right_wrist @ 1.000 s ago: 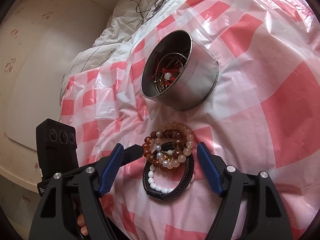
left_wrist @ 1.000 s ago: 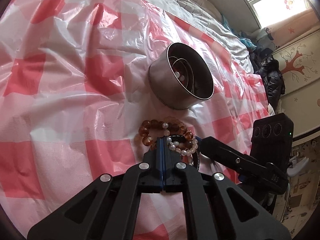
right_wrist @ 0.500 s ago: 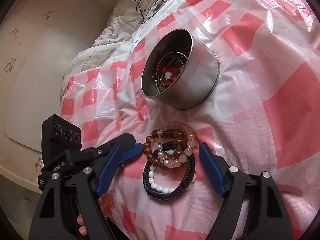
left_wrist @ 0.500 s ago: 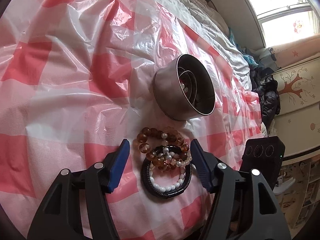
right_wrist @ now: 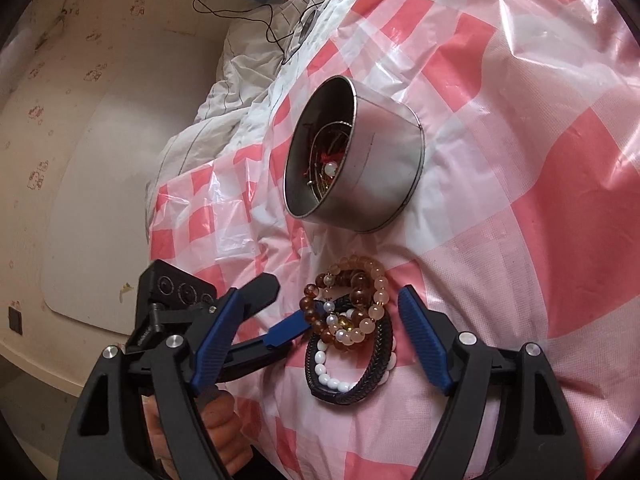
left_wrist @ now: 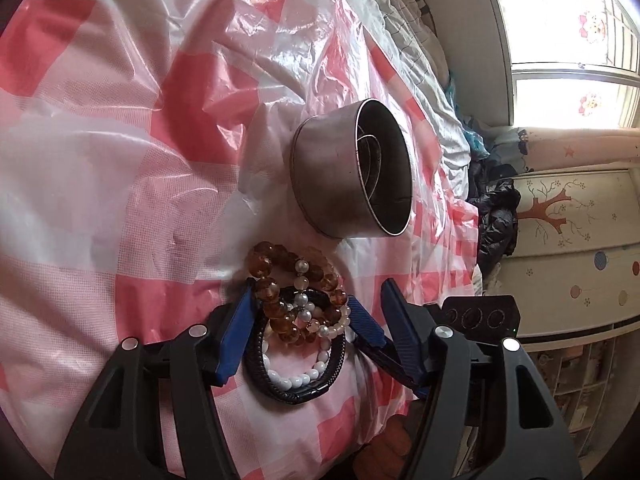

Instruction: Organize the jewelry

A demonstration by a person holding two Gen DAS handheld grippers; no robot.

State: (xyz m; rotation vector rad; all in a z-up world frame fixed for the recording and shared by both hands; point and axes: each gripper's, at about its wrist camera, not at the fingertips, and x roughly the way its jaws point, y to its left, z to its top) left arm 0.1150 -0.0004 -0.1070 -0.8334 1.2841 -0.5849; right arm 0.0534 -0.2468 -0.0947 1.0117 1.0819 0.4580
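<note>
Our left gripper (left_wrist: 300,320) now has its jaws spread around the bracelet pile (left_wrist: 300,320), having been shut a second ago and then advanced. From the right wrist, our right gripper (right_wrist: 316,332) waits open beside it; the tin (right_wrist: 360,168) sits just beyond. Pickup looks imminent.

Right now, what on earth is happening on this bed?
A person holds a two-finger gripper in each hand, sorting jewelry on a pink-and-white checked plastic sheet. The left gripper is open around a pile of amber, pearl and black braided bracelets. The right gripper hangs open beside it. Beyond sits a round metal tin already holding jewelry.
</note>
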